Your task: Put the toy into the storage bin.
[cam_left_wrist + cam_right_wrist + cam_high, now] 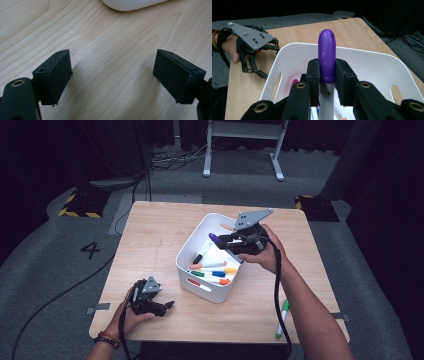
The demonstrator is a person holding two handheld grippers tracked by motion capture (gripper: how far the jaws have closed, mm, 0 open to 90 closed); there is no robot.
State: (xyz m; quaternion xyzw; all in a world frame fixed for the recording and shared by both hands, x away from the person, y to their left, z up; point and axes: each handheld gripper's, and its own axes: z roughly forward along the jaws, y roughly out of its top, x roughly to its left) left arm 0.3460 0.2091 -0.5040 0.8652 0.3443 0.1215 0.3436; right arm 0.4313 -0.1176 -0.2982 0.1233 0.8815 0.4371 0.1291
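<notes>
The left gripper (167, 305) is rested on the table (150, 245) at about seven o'clock from the white bin (192, 282), its jaws spread wide with nothing between them. Farther off, a purple-capped marker (215, 239) is clamped in the right gripper (222, 240) directly above the bin's far half, its long axis aimed toward nine o'clock. A release here would probably land it inside; a green marker (282, 317) is left at five o'clock.
</notes>
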